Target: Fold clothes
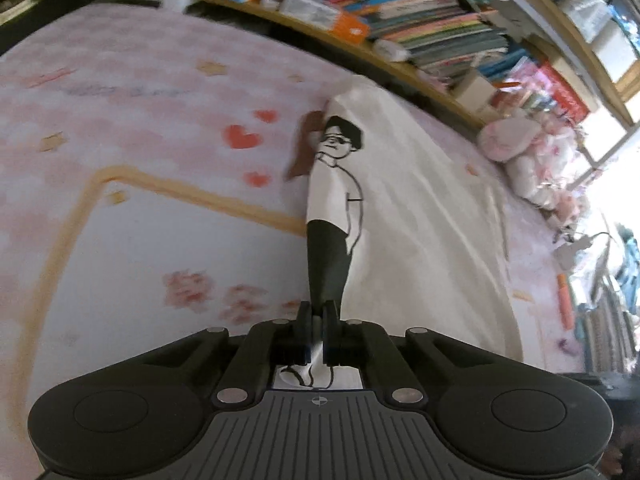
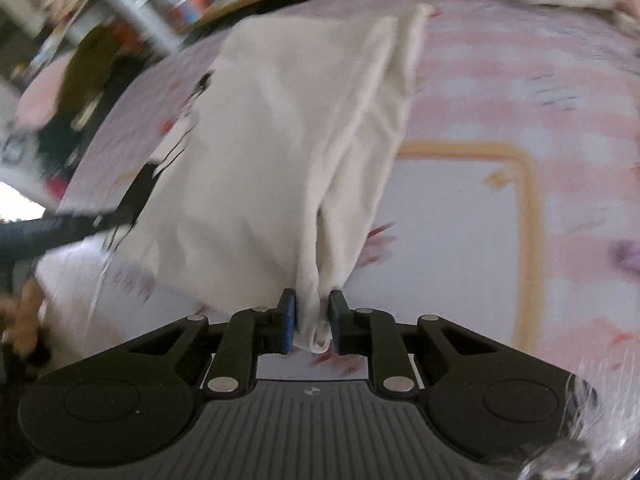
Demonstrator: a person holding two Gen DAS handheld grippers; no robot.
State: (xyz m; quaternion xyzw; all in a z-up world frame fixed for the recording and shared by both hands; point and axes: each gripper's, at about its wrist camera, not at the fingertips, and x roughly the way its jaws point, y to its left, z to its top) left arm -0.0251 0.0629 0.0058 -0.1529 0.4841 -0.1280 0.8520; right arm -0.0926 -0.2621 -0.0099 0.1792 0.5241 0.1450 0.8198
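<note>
A white T-shirt [image 1: 404, 208] with a black line drawing of a standing figure lies stretched over a pink play mat [image 1: 120, 128]. My left gripper [image 1: 318, 320] is shut on the shirt's near edge, at the dark legs of the print. In the right wrist view the same white T-shirt [image 2: 272, 140] hangs in folds from my right gripper [image 2: 313, 312], which is shut on a bunched corner of it. The shirt's far end rests on the mat. The other gripper shows as a dark blurred shape [image 2: 80, 220] at the left edge of that view.
A low wooden shelf [image 1: 360, 46] packed with books runs along the mat's far side. Pink soft toys [image 1: 516, 144] and loose items lie at the right. The mat [image 2: 480, 240] carries an orange-bordered panel and red hearts. A hand [image 2: 24, 316] appears at the left edge.
</note>
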